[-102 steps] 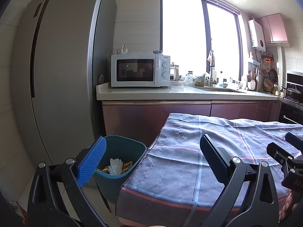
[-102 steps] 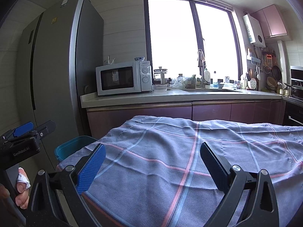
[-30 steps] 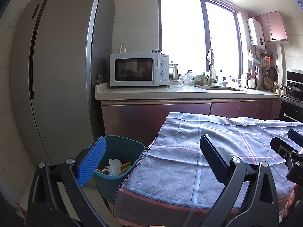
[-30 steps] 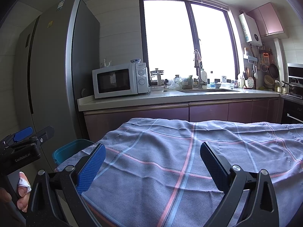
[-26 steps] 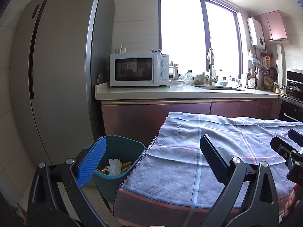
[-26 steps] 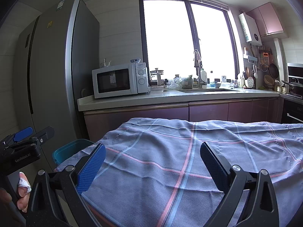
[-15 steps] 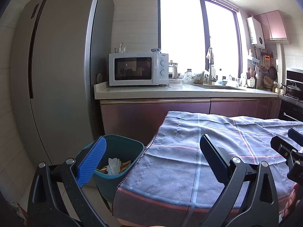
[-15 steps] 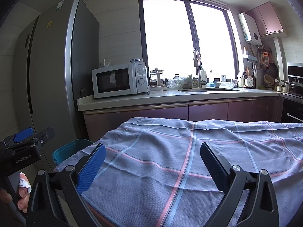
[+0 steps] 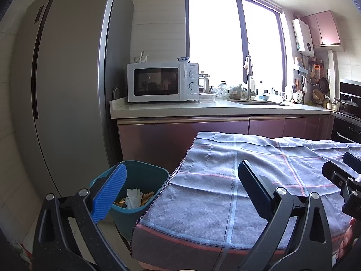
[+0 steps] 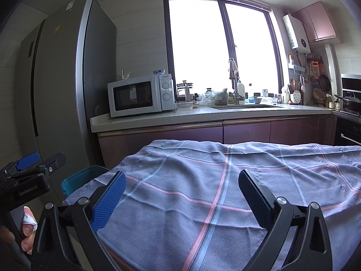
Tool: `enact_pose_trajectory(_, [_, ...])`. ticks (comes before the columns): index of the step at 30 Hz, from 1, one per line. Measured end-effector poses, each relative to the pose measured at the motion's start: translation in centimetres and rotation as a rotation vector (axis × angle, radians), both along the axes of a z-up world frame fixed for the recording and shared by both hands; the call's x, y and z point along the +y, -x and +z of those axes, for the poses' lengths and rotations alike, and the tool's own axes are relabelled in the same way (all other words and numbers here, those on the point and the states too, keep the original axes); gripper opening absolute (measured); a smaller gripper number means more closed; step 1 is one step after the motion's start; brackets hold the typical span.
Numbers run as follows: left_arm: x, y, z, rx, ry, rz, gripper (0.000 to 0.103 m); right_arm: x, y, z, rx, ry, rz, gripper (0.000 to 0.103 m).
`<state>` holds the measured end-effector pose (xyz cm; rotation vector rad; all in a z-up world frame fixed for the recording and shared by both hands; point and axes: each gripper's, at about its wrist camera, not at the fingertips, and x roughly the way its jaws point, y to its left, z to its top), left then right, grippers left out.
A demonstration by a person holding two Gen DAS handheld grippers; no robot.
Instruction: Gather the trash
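A teal trash bin (image 9: 144, 176) stands on the floor at the table's left end, holding crumpled white paper (image 9: 133, 199) and brown scraps. Its rim also shows in the right wrist view (image 10: 79, 179). My left gripper (image 9: 180, 190) is open and empty, held near the table's left corner beside the bin. My right gripper (image 10: 180, 194) is open and empty above the blue-grey checked tablecloth (image 10: 225, 192). The left gripper shows at the left edge of the right wrist view (image 10: 33, 164). No loose trash shows on the cloth.
A tall grey fridge (image 9: 67, 90) stands behind the bin. A counter (image 9: 203, 108) with a white microwave (image 9: 162, 82), sink and kitchenware runs along the window. An oven (image 9: 347, 117) is at the far right.
Both views have shifted only slightly. Both grippers remain open and empty, and the bin's contents are unchanged.
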<state>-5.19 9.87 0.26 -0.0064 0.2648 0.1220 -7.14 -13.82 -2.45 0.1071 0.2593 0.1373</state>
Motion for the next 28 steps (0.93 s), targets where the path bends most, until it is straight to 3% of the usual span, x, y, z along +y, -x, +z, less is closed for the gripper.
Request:
enact_pose_trajectory(20, [-1.3, -1.9, -0.8, 0.05, -0.012, -0.049, 0.098, -1.2, -0.7, -0.8, 0.019, -0.017, -0.029, 0.096])
enact_pose_trajectory(24, [-1.7, -4.0, -0.9, 0.114, -0.004, -0.098, 0.098, -2.6, -1.1, -0.8, 0.036, -0.025, -0.044, 0.096])
enact_pose_trajectory(28, [-2.2, -8.4, -1.5, 0.234, 0.031, -0.151, 0.097, -5.1, -2.7, -0.9, 0.118, -0.027, -0.057, 0.096])
